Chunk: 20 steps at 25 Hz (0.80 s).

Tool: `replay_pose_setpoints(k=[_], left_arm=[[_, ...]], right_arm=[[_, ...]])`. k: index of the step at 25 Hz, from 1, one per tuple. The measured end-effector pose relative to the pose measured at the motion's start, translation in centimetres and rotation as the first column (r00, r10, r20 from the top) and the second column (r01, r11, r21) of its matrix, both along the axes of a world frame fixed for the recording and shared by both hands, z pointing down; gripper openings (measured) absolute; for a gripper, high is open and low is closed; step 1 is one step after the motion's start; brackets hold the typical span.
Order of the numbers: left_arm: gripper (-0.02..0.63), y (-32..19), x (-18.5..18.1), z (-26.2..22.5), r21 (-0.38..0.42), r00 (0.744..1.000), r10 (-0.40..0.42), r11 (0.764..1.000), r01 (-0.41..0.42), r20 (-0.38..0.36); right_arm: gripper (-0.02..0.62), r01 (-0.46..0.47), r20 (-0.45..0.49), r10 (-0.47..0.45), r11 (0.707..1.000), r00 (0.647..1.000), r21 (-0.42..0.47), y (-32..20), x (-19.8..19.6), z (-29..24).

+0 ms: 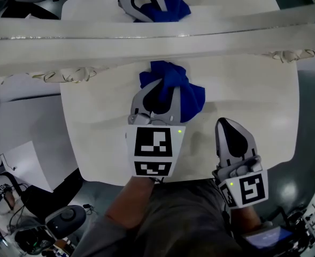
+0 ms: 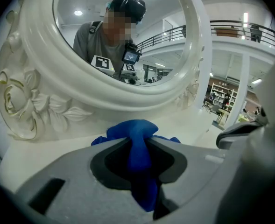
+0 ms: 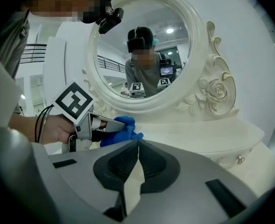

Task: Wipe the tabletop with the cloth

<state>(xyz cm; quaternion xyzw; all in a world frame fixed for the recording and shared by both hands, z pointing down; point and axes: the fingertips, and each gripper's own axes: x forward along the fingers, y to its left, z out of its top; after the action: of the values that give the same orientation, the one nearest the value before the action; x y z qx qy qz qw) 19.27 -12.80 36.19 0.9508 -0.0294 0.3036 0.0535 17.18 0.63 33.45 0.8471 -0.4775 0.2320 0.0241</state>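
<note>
A crumpled blue cloth (image 1: 192, 98) lies on the white tabletop (image 1: 98, 138) close under the mirror. My left gripper (image 1: 160, 88) is shut on it. In the left gripper view a fold of the cloth (image 2: 138, 136) runs up between the jaws and bunches beyond the left gripper (image 2: 141, 148). My right gripper (image 1: 225, 125) hovers over the front right of the table, shut with nothing in it. In the right gripper view, the right gripper (image 3: 138, 146) has its pads meeting. The cloth (image 3: 124, 133) and the left gripper (image 3: 113, 124) lie ahead on the left.
An oval mirror in an ornate white frame (image 3: 207, 78) stands along the back of the tabletop (image 3: 198, 134), with carved roses at its base (image 2: 16, 101). The front edge of the table (image 1: 109, 181) is near my body. Cables and gear lie on the floor (image 1: 34, 224) at the lower left.
</note>
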Motion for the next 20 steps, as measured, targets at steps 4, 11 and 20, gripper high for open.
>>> replay_pose_setpoints(k=[4,11,20], left_arm=[[0.094,-1.1,-0.8,-0.1,0.004,1.0,-0.002,1.0,0.002,0.006],[0.094,-2.9,-1.8,0.0,0.008,1.0,-0.006,1.0,0.006,0.014],[0.095,-5.3,-3.6,-0.2,-0.008,0.999,-0.021,1.0,0.021,0.028]], right_arm=[[0.015,0.011,0.001,-0.011,1.0,1.0,-0.006,-1.2,-0.8,-0.1],[0.015,0.032,0.006,-0.032,0.999,0.999,-0.015,-3.2,-1.8,0.0],[0.015,0.057,0.011,-0.057,0.998,0.998,-0.021,-5.8,-3.4,-0.5]])
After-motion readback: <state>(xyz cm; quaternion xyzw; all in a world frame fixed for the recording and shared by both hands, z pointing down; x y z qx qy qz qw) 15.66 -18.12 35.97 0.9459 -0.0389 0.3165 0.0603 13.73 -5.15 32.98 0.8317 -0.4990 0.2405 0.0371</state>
